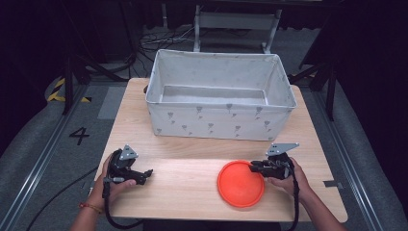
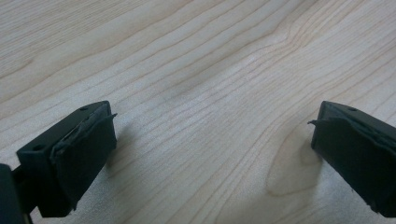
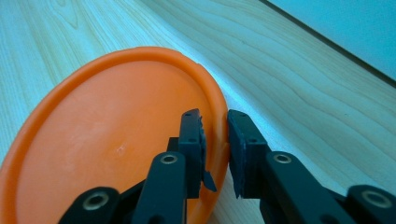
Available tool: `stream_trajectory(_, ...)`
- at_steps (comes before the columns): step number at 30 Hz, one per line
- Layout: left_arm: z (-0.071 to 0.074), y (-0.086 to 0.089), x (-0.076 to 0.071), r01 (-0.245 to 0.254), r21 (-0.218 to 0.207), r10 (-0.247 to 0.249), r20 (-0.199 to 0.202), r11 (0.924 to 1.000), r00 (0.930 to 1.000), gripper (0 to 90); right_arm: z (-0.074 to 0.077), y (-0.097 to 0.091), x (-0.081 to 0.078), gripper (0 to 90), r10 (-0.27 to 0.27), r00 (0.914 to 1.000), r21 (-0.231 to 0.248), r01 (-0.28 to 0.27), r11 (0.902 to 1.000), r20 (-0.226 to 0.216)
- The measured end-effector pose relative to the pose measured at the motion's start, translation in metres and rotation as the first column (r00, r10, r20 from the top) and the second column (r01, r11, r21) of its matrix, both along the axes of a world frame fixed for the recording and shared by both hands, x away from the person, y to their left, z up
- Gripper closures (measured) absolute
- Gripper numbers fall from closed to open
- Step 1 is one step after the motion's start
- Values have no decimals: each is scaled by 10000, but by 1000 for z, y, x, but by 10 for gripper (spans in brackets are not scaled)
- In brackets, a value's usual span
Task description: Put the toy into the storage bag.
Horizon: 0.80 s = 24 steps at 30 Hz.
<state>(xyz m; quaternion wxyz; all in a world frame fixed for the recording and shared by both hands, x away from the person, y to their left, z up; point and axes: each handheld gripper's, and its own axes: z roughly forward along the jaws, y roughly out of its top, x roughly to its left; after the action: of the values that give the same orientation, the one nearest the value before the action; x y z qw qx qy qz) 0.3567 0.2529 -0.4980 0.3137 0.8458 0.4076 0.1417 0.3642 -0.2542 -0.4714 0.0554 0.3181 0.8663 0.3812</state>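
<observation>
Pinching orange plate point(image 3: 107, 140) rim, right tool point(image 3: 215, 140), floor numeral "4" point(image 1: 79, 135)

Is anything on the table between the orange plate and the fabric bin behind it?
Nothing visible. The orange plate, its rim pinched by the right gripper, has only bare table between it and the fabric bin; the bin's near wall must be cleared.

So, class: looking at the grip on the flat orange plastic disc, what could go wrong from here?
1. The right hand-held gripper pinches only the thin rim of the flat orange plastic disc, so it may slip or swing when lifted.
2. The white fabric storage bin has tall walls; the disc could catch its rim.
</observation>
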Motion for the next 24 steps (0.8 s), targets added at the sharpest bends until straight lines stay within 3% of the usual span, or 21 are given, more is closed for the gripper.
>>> stream_trajectory(8,0,0,0,6,-34,-6,-13,10000,10000,3,19,-2,-8,825,240,9981,302,-257,9992,560)
stream_trajectory(10,0,0,0,2,-27,-2,-16,10000,10000,3,27,-2,-12,826,363,9952,66,-371,9993,913)
stream_trajectory(16,0,0,0,-22,11,22,36,10000,10000,4,42,-3,-17,831,536,9893,-200,-514,9985,1360)
stream_trajectory(24,0,0,-1,-63,8,63,52,10000,10000,5,74,3,-22,832,984,9714,-1038,-774,9916,2160)
